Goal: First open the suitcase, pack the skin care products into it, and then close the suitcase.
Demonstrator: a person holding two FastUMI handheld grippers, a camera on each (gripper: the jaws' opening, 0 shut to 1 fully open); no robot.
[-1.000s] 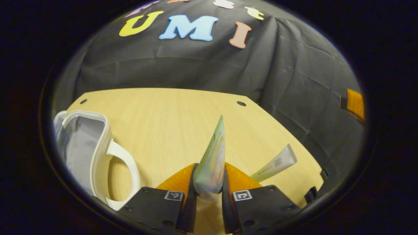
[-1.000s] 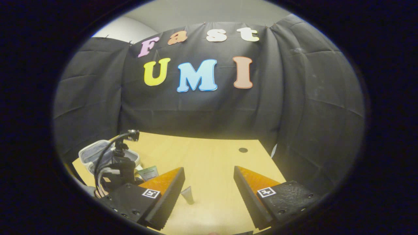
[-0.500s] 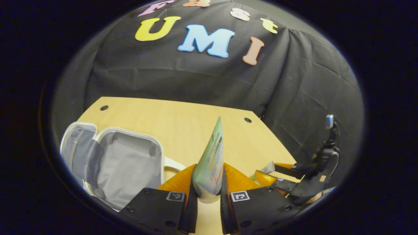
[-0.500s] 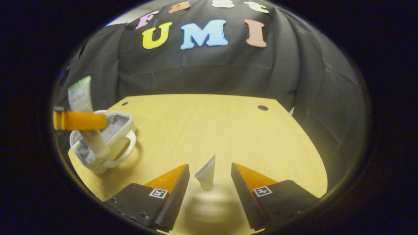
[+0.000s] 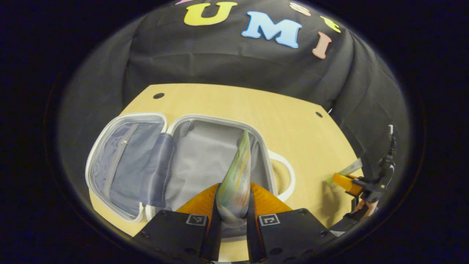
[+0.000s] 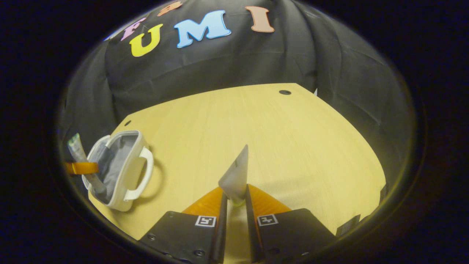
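Over the suitcase [image 5: 190, 161], which is lying open on the wooden table [image 5: 293, 124] with its mesh-lined lid to the left, the left gripper [image 5: 232, 211] is clamping a green tube [image 5: 238, 176] upright; right of the suitcase, the right gripper [image 6: 234, 205] is squeezing a pale tube [image 6: 236, 174], tip up, above bare tabletop.

A light wooden table [image 5: 227, 104] with small dark holes near its far corners carries the open white suitcase [image 5: 176, 161], which lies flat on it with both grey-lined halves spread. The suitcase sits near the table's left edge, its handle [image 6: 141, 174] pointing toward the bare middle.
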